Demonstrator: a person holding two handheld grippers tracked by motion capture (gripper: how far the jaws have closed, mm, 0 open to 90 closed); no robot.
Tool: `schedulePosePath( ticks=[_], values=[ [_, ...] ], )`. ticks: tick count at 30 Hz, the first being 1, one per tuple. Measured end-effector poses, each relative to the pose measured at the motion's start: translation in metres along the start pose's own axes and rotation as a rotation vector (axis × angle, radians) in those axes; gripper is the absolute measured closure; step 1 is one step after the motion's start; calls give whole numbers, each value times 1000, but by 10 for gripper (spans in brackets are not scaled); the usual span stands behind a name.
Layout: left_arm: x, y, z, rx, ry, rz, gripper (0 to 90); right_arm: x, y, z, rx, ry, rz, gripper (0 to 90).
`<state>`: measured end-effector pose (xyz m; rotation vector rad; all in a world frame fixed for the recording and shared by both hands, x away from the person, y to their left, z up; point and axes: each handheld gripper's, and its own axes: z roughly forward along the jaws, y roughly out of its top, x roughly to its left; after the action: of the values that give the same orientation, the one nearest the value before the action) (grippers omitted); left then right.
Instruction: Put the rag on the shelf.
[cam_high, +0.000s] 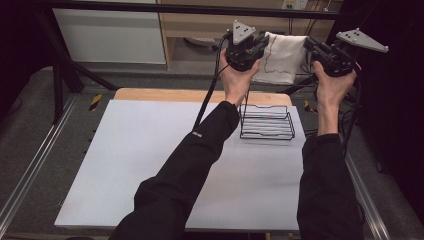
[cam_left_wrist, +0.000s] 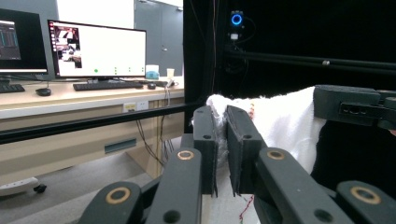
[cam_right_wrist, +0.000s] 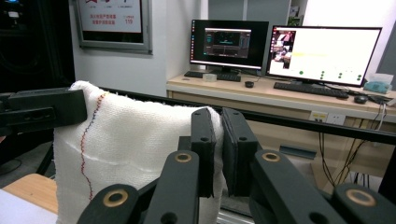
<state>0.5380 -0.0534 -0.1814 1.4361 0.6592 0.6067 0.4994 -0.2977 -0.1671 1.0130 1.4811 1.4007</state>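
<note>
A person holds 2 grippers up high, past the far edge of the table (cam_high: 150, 165). A white cloth (cam_high: 279, 57) hangs stretched between them. It has a thin line of red and blue stitches running down it.

In the high view, the left gripper (cam_high: 251, 50) is at about 12 o'clock, and the right gripper (cam_high: 316, 50) is at about 1 o'clock. The cloth sits right between them, touching both.

In the left gripper view, the left gripper (cam_left_wrist: 222, 154) has its 2 black jaws pressed almost together, and a corner of the white cloth (cam_left_wrist: 285, 126) is pinched in the thin gap. The rest of the cloth spreads away toward 2 o'clock, where the other gripper (cam_left_wrist: 355, 106) holds the far corner.

In the right gripper view, the right gripper (cam_right_wrist: 218, 151) is clamped the same way on the top edge of the cloth (cam_right_wrist: 135, 154). The cloth hangs down and away toward 9 o'clock, and the other gripper (cam_right_wrist: 42, 111) grips its far top corner.

On the table, a black wire rack (cam_high: 266, 122) stands near the far right side, below the raised hands. It is well apart from the cloth. The table top is covered with a pale sheet.

Behind the cloth are a desk (cam_right_wrist: 280, 100) with 2 monitors (cam_right_wrist: 322, 53), keyboards and a mouse.
</note>
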Motion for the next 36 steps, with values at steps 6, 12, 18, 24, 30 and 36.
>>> schedulePosePath(
  ticks=[6,12,18,24,30,36],
  values=[
    [-6,-13,3,26,-14,10,828,-5,-11,-4,14,3,3,842],
    [-12,-23,5,46,-35,16,828,-11,-22,-8,35,-2,-2,842],
    [-17,-33,1,62,-46,34,827,-13,-28,-16,57,4,-12,842],
    [-16,-42,-5,84,-54,39,825,-10,-33,-23,78,24,-25,842],
    [-16,-48,-10,102,-73,40,823,-7,-38,-26,99,36,-34,841],
    [-17,-48,-18,116,-103,50,819,-4,-40,-34,95,54,-49,841]
  ],
)
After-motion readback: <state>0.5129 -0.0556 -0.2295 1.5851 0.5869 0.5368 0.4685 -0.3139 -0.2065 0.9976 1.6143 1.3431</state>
